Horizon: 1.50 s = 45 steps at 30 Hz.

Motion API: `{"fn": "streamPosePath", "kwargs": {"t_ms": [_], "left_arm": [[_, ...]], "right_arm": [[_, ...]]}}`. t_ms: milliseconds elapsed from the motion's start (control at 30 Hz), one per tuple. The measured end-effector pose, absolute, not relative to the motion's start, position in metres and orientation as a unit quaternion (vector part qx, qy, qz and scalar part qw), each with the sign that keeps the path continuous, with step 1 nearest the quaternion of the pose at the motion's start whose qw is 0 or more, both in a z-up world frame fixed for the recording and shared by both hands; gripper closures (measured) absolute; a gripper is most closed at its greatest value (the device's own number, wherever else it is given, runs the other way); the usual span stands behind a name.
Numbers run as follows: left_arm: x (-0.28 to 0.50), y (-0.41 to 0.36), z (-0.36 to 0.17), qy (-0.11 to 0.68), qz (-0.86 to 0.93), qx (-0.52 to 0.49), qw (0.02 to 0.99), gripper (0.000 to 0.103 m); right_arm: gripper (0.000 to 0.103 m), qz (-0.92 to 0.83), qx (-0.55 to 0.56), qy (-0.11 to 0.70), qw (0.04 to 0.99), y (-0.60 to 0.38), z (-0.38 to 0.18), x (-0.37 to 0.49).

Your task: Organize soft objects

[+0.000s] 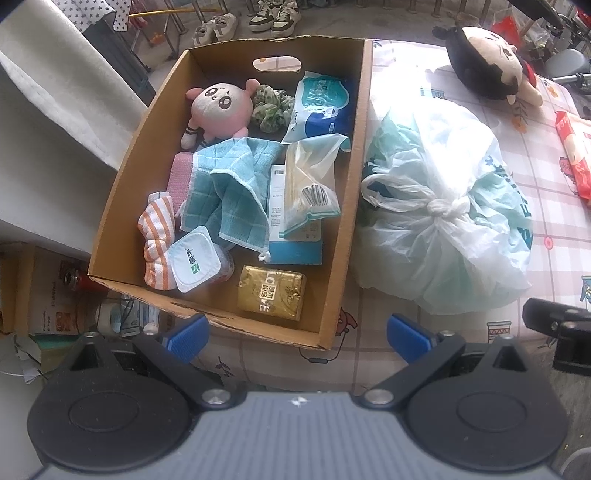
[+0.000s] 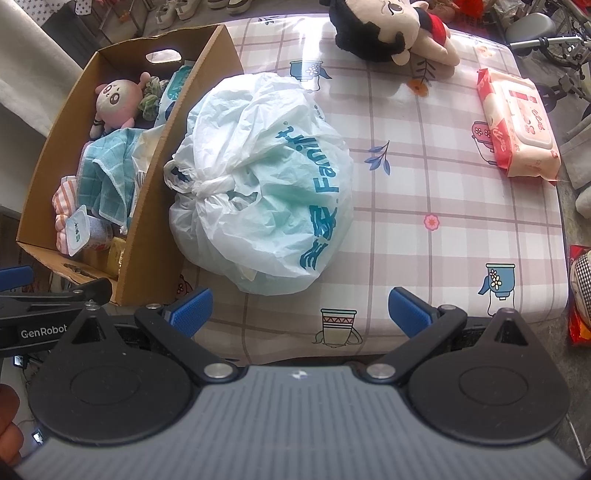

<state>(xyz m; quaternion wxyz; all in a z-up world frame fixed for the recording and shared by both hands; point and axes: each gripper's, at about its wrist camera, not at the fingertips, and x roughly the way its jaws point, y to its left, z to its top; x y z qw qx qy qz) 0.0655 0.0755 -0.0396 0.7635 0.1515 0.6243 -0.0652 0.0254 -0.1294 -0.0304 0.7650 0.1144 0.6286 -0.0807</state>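
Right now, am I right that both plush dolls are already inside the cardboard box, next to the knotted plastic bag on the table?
Not quite: only the pink plush doll is inside the cardboard box. The black-haired plush doll lies on the table beyond the knotted plastic bag, as the right wrist view shows. The box does stand beside the bag.

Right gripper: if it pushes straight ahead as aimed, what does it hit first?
Most likely the tied white plastic bag, which lies centred ahead of the open right gripper. Only bare tablecloth shows between them, though depth is hard to judge.
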Motion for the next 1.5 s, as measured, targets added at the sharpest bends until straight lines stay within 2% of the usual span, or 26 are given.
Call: {"fn": "streamPosePath", "kwargs": {"t_ms": [1500], "left_arm": [[0.0709, 0.0839, -0.0424, 0.627, -0.062, 0.148, 0.762, 0.000]], "right_arm": [[0.001, -0.078, 0.108, 0.634, 0.762, -0.1212, -0.0343, 0.0316]]}}
